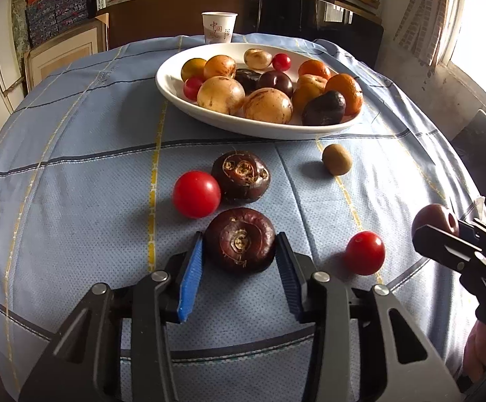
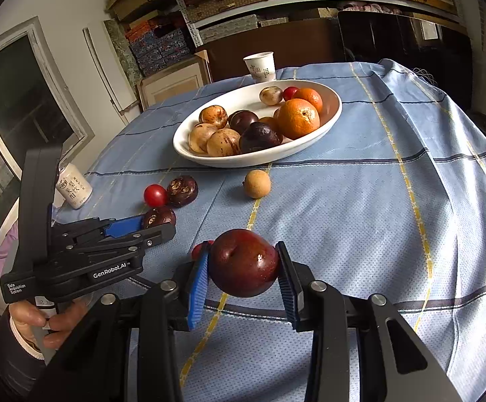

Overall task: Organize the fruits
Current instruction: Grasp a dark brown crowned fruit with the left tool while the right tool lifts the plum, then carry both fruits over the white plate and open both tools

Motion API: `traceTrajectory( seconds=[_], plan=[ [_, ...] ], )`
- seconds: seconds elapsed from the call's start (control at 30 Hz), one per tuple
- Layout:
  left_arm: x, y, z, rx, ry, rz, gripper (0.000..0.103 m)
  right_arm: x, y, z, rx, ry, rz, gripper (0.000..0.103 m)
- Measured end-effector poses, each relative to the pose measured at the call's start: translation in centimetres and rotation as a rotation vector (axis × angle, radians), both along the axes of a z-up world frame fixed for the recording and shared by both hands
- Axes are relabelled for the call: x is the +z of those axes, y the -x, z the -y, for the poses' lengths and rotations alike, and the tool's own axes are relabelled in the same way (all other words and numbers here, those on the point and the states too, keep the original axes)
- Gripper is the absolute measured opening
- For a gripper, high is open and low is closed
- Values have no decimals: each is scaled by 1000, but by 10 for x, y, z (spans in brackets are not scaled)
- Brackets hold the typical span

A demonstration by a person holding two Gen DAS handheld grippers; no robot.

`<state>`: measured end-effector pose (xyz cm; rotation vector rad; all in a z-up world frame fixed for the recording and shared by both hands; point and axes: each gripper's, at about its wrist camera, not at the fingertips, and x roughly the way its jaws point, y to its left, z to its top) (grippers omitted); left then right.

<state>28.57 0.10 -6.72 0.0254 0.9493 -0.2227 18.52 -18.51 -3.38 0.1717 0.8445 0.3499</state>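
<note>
My left tongs (image 1: 239,251) sit narrow around a dark water chestnut (image 1: 239,238) that rests on the blue checked cloth (image 1: 75,174); the pads touch its two sides, so I count it as gripped. Just beyond it, past the tips, lies a second water chestnut (image 1: 241,176), with a red tomato (image 1: 196,194) touching that one's left side. To the right of these tongs, near them, is another small tomato (image 1: 365,253). Further ahead and to the right lies a small brown round fruit (image 1: 336,159), alone on the cloth.

My right tongs (image 2: 243,263) hold a dark red plum (image 2: 243,263) clear of the cloth, squeezed between the blue pads. A red fruit peeks out just behind the left pad.

Well beyond both pairs stands the white oval dish (image 1: 176,90), heaped with tan, dark and orange fruit and a few small red ones. Behind it stands a paper cup (image 1: 219,27). Far to the left of my left tongs stands a white can (image 2: 74,186).
</note>
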Motion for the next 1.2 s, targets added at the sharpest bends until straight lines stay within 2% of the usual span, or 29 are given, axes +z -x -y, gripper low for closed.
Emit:
traceTrajectory(
  seconds=[0.23,0.43,0.53,0.77,0.9,1.03,1.2],
  plan=[
    [5,5,-4,-16,41,0,41,0,-1,4,-18,9,10,39],
    [23,15,-5,-27,63,76,41,4,-2,5,-30,33,66,39],
    [35,8,-5,-24,68,101,41,11,-17,8,-31,20,92,39],
    [79,-40,-1,-18,77,223,41,34,-93,7,-70,-92,143,38],
    [82,-84,0,6,60,217,41,34,-139,0,-90,-108,118,38],
    [72,-123,1,30,27,187,41,28,-175,-11,-94,-96,67,38],
    [60,-142,5,17,10,158,42,20,-198,-26,-65,-36,30,40]
  ],
)
